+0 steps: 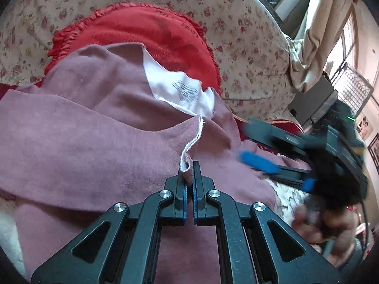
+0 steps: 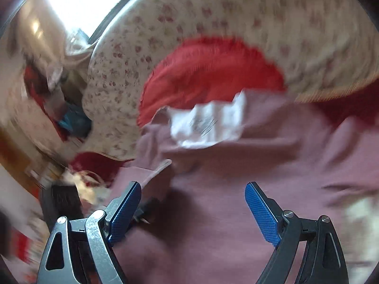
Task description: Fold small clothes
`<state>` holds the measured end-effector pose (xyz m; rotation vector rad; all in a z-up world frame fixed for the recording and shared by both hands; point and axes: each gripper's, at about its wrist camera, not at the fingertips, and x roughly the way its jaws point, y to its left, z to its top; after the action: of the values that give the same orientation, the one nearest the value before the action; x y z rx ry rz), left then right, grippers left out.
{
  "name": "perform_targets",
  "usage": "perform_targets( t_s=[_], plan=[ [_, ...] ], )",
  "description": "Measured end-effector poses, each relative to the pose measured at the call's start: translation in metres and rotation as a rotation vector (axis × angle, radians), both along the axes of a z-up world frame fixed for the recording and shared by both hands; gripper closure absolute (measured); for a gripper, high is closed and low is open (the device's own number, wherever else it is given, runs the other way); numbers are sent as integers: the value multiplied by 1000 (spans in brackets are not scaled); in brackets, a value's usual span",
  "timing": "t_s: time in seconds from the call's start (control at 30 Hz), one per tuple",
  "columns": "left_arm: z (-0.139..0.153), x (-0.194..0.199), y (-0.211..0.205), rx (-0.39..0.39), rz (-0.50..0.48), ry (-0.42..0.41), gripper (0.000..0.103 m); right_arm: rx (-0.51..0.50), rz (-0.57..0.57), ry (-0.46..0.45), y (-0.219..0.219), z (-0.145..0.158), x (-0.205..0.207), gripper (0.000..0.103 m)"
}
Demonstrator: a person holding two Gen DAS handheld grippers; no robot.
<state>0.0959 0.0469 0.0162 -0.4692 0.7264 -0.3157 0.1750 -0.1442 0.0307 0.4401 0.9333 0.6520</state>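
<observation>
A dusty pink garment [image 1: 94, 130] lies spread over the bed, with a white printed patch [image 1: 180, 90] showing near its far edge. My left gripper [image 1: 188, 165] is shut on a folded hem corner of this garment, which curls up between the pads. In the left wrist view my right gripper [image 1: 251, 142] hangs blurred at the right with blue pads apart, held by a hand [image 1: 315, 224]. In the right wrist view the right gripper [image 2: 193, 187] stands open over the pink garment [image 2: 236, 177], nothing between its fingers. The white patch [image 2: 206, 125] lies ahead of it.
A red frilled cushion [image 1: 146, 30] sits behind the garment against a floral cushion [image 1: 236, 28]. Curtains [image 1: 319, 23] and a window grille [image 1: 350, 87] stand at the right. The right wrist view is motion-blurred; clutter [image 2: 47, 94] shows at its left.
</observation>
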Motion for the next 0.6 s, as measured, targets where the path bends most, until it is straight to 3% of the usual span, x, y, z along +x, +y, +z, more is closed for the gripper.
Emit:
perform_targets(
  t_s=[0.2,0.3,0.37,0.43,0.47,0.6],
  plan=[
    [-6,-3,-15,27,-46,2,101,217,106,130,22,-27,19,21],
    [-7,-4,-22,42,-72,3,101,213,167,162,37,-34,21,26],
    [-9,-3,-27,43,-93,19,101,169,184,146,43,-35,20,59],
    [-11,-3,-30,49,-98,34,99,115,196,139,48,-37,20,77],
    [-13,-4,-30,47,-101,41,99,102,188,140,47,-39,20,85],
    [-14,-15,-24,48,-86,66,98,25,156,131,43,-46,20,99]
  ],
)
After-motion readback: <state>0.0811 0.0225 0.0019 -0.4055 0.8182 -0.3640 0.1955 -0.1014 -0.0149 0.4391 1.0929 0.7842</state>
